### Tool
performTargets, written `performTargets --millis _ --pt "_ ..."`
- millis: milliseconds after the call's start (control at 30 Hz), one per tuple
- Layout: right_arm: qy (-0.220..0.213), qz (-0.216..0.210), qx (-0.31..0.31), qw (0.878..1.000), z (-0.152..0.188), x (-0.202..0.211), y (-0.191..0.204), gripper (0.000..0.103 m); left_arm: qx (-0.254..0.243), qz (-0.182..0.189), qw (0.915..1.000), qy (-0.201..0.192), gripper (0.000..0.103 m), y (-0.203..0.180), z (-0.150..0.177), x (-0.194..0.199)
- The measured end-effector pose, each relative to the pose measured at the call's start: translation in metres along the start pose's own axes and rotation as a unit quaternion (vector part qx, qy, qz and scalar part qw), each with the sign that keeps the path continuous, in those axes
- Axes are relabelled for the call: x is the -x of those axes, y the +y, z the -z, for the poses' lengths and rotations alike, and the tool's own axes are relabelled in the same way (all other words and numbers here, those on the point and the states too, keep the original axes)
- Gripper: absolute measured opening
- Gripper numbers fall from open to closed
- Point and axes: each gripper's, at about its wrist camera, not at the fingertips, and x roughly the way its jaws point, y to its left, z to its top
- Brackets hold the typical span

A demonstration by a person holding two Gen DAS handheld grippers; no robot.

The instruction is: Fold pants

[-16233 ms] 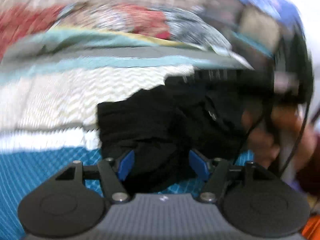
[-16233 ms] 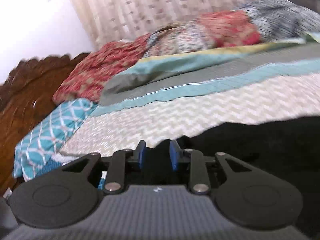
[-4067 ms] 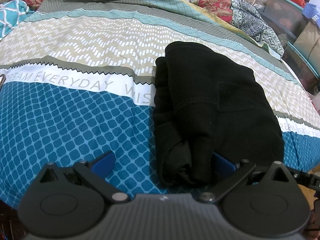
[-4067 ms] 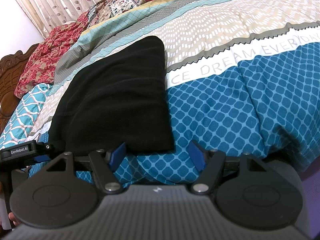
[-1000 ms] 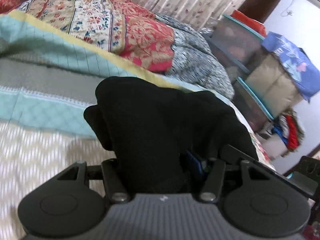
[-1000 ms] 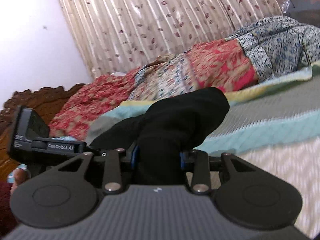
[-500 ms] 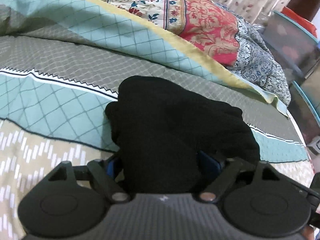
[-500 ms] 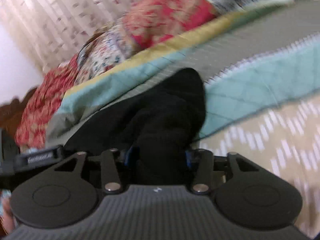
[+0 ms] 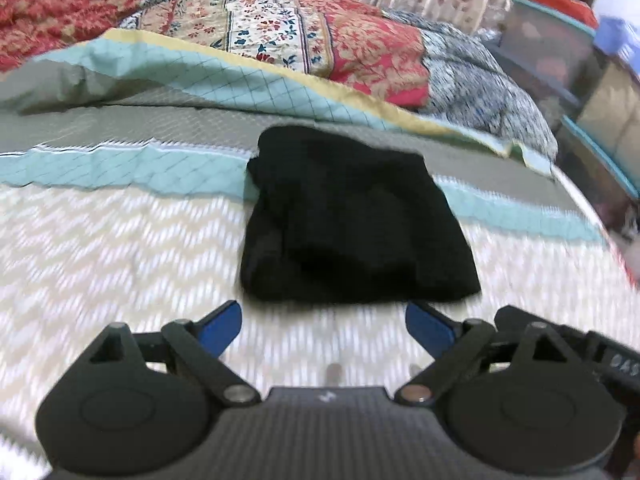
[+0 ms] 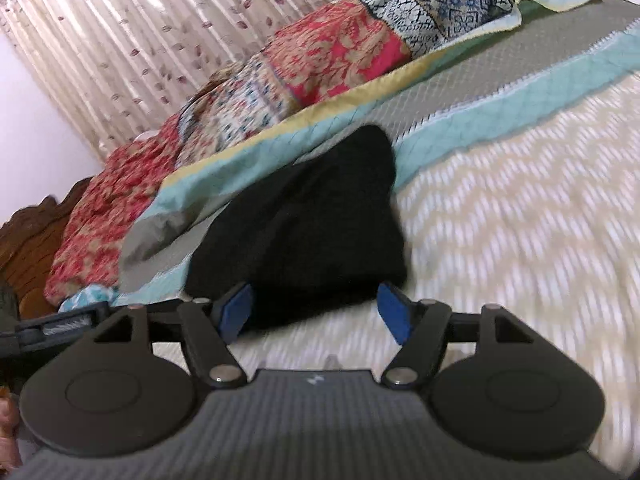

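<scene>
The black pants lie folded in a compact bundle on the striped bed cover. In the left wrist view my left gripper sits just short of the bundle's near edge, its jaws opening wide with only bed cover between them. In the right wrist view the pants stretch away over the bed cover. My right gripper is at their near end, jaws opening. The bundle's near edge reaches in between the blue pads, which do not press on it.
Patterned quilts and pillows are heaped along the far side of the bed, before a curtain. A carved wooden headboard stands at the left, stacked storage boxes beyond the bed's right edge.
Both grippers have let go of the pants, opened and drawn back. The bundle, held up a second ago, now rests on the bed cover.
</scene>
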Motion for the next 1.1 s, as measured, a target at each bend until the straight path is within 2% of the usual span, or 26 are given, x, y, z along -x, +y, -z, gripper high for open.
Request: performTargets --millis 133,200,367,533,667,767,833,1100 --pt "0.007 -0.017 -0.004 1.0 0.038 0.035 0.02 0.073 -0.024 -0.039 0.999 -0.001 0.097 -0.014 0.046 0.04" --pt "0.005 -0.021 -0.008 1.0 0.057 0.053 0.028 0.073 -0.033 -0.043 0.9985 -0.004 0.098 -0.021 0.063 0.059" --pt "-0.005 -0.014 -0.004 1.0 0.092 0.091 0.048 0.077 -0.066 -0.077 0.9941 -0.039 0.103 -0.04 0.103 0.106" --pt "-0.012 0.02 0.003 1.0 0.132 0.123 0.053 0.079 -0.056 -0.053 0.9967 -0.025 0.103 -0.05 0.135 0.131" --pt "0.001 0.043 -0.002 0.999 0.16 0.135 0.048 0.079 -0.067 -0.069 0.9952 -0.014 0.103 -0.056 0.157 0.138" --pt "0.015 0.051 -0.018 0.998 0.166 0.139 0.041 0.079 -0.069 -0.078 0.9945 -0.009 0.103 -0.057 0.169 0.144" --pt "0.008 0.052 -0.029 0.998 0.166 0.143 0.039 0.079 -0.063 -0.079 0.9949 -0.003 0.103 -0.056 0.173 0.146" --pt "-0.014 0.059 0.007 0.998 0.164 0.146 0.052 0.079 -0.056 -0.096 0.9938 0.007 0.103 -0.051 0.175 0.145"
